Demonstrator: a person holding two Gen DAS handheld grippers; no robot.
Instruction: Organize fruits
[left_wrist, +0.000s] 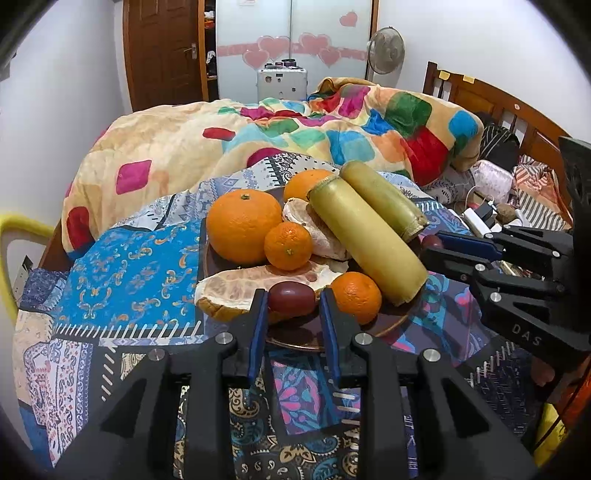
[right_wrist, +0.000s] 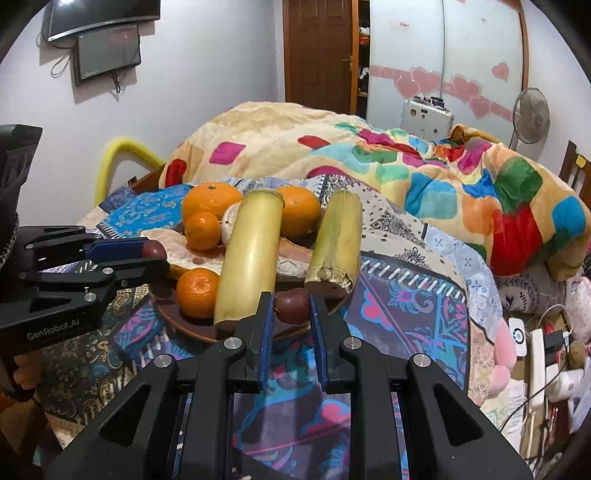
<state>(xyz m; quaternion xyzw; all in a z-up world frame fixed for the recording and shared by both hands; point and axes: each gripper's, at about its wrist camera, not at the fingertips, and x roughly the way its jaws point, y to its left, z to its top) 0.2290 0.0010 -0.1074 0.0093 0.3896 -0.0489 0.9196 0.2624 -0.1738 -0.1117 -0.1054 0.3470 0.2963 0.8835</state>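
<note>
We see a colourful quilt heaped on the bed, a standing fan by the wardrobe (pink hearts on it), and two wall screens.

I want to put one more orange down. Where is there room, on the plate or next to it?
The plate is crowded: oranges, peeled pieces and two sugarcane sticks fill it. Only its near rim by the left gripper shows bare. Better room is the blue patterned cloth left of the plate, toward the quilt.

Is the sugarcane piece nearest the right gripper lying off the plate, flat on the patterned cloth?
No. In the right wrist view, that sugarcane piece rests its cut end on the brown plate, leaning over the fruit.
</note>
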